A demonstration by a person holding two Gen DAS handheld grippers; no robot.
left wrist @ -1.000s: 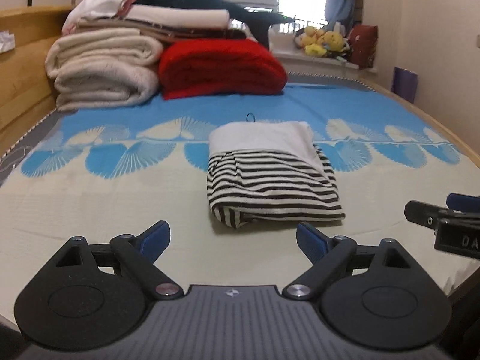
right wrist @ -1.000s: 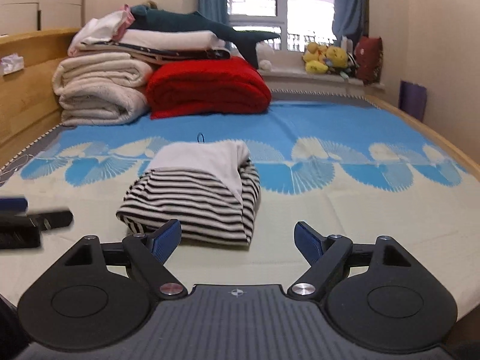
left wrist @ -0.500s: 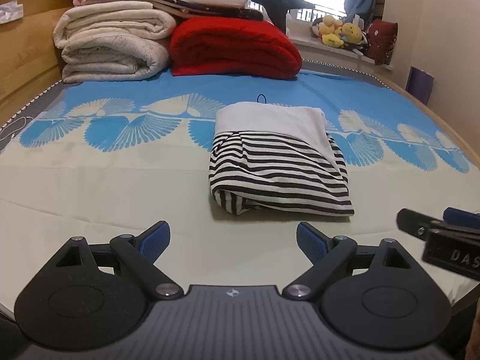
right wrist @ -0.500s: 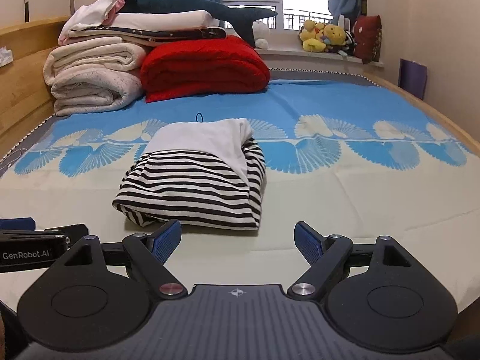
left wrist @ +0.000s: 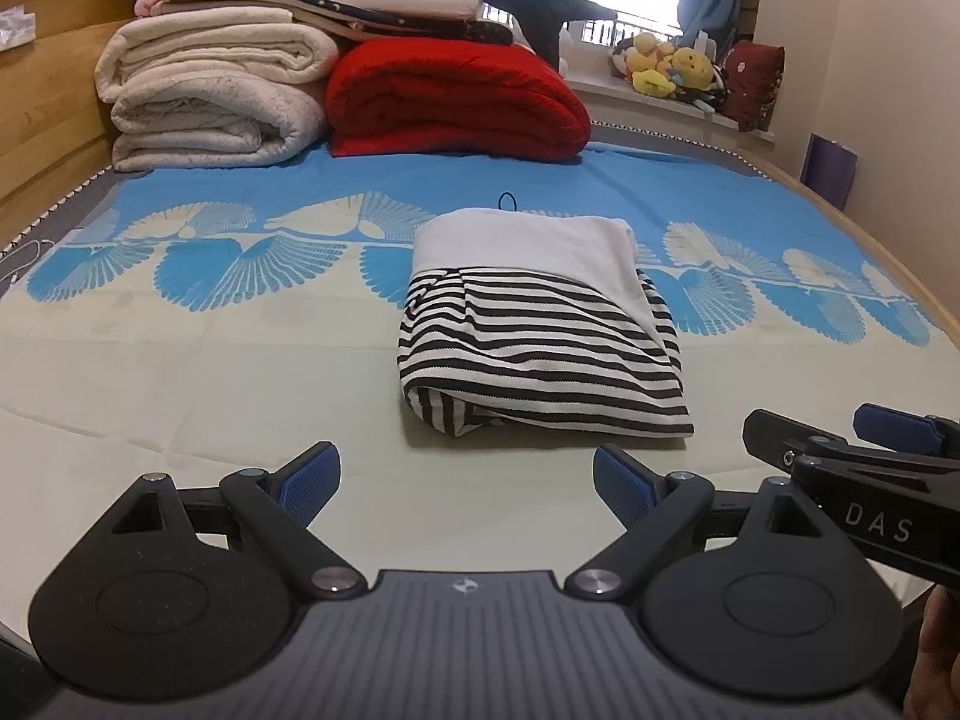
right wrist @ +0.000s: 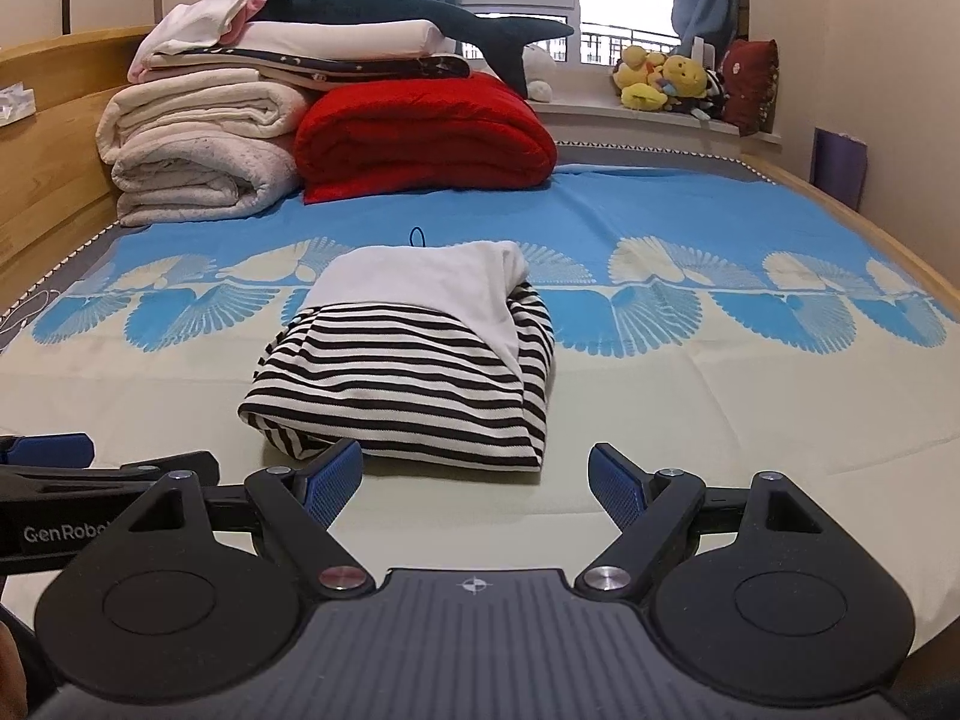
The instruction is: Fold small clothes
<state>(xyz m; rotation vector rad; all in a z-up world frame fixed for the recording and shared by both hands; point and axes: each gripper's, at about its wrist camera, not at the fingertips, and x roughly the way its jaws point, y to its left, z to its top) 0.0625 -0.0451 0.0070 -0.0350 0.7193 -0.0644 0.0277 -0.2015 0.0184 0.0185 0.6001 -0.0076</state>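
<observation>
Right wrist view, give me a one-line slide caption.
Open right gripper faces a folded striped garment on the bed, left gripper alongside.

**Soft cloth, matt plastic, pale wood**

A folded striped garment (left wrist: pixel 540 360) of soft knit cloth lies on a smooth, matt printed bedsheet (left wrist: pixel 210 372). The left gripper (left wrist: pixel 467 483) is matt black plastic with ribbed blue pads (left wrist: pixel 312 480) and shiny metal pivot pins. A fluffy red blanket (left wrist: pixel 456 102) looks plush. The headboard (left wrist: pixel 36 120) is smooth pale wood.

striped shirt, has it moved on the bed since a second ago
No. The striped shirt still lies just below the black loop on the sheet; only the cameras came closer.
</observation>
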